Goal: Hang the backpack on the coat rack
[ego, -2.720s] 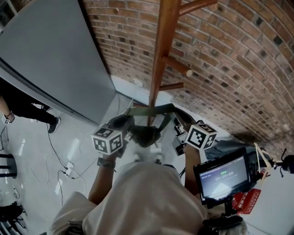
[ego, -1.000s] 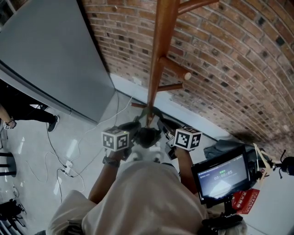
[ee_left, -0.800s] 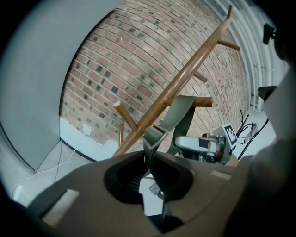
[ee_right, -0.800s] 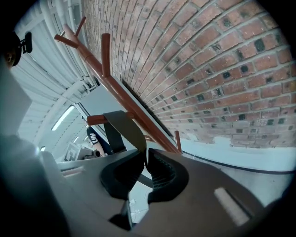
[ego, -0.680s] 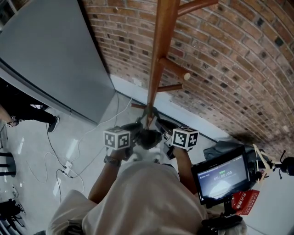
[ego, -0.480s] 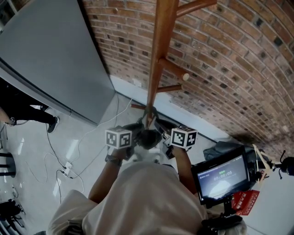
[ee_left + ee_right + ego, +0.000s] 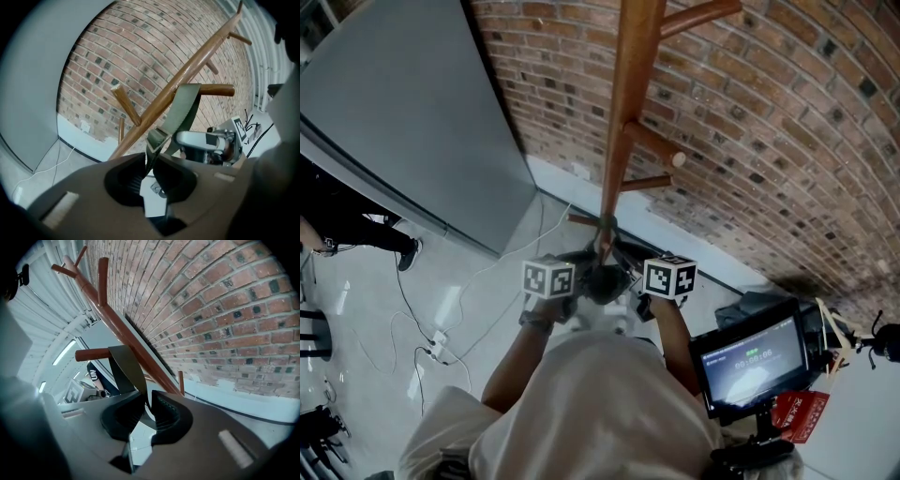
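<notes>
The wooden coat rack (image 7: 623, 112) stands against the brick wall. In the left gripper view an olive backpack strap (image 7: 183, 110) loops over a peg (image 7: 216, 90) and runs down between the jaws of my left gripper (image 7: 149, 171). Those jaws are opening, and floor shows through the gap beside the strap. The right gripper view shows the same strap (image 7: 125, 366) over the peg (image 7: 91, 354), dropping into my right gripper (image 7: 146, 409), which is also opening around it. In the head view the dark backpack (image 7: 602, 281) hangs at the pole between the two marker cubes.
A grey panel (image 7: 403, 112) leans at the left of the brick wall (image 7: 787, 131). Cables (image 7: 441, 337) lie on the pale floor. A small monitor (image 7: 748, 356) sits at the lower right near a grey bundle (image 7: 759, 305). A person's leg (image 7: 356, 234) shows at the left edge.
Both grippers have drawn closer together and in toward the rack's pole. The strap, earlier stretched wide between them, now bunches at the pole with the backpack.
</notes>
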Available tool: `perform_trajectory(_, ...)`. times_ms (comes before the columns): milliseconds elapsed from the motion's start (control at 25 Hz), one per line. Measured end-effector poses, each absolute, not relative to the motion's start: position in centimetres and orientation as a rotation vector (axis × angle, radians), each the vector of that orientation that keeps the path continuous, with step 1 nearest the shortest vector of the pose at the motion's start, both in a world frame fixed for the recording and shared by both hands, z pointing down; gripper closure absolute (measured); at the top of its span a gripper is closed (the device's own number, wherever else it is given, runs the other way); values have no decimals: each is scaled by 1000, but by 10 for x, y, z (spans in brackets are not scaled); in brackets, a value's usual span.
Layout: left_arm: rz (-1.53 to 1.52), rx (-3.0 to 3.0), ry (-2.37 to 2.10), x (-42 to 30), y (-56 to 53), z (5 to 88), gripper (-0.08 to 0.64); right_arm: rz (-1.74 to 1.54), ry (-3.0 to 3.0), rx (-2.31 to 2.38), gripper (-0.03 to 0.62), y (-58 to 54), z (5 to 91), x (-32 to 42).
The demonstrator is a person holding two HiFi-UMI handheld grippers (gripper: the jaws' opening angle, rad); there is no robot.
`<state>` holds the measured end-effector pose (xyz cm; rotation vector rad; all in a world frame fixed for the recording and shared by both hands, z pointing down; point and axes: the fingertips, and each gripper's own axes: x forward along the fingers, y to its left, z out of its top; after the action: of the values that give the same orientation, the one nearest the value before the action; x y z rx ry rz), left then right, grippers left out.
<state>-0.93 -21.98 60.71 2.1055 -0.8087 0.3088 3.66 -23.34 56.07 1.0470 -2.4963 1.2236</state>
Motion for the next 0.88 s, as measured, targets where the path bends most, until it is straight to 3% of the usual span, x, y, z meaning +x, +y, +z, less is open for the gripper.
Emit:
perform_trajectory(400, 375, 2158, -817, -1, -228, 614, 495, 1239, -2509, 1019, 546, -238, 562, 31)
perform_trajectory(880, 367, 2221, -830, -1, -242, 612, 443, 1178, -2565, 1004, 482, -242, 548, 31)
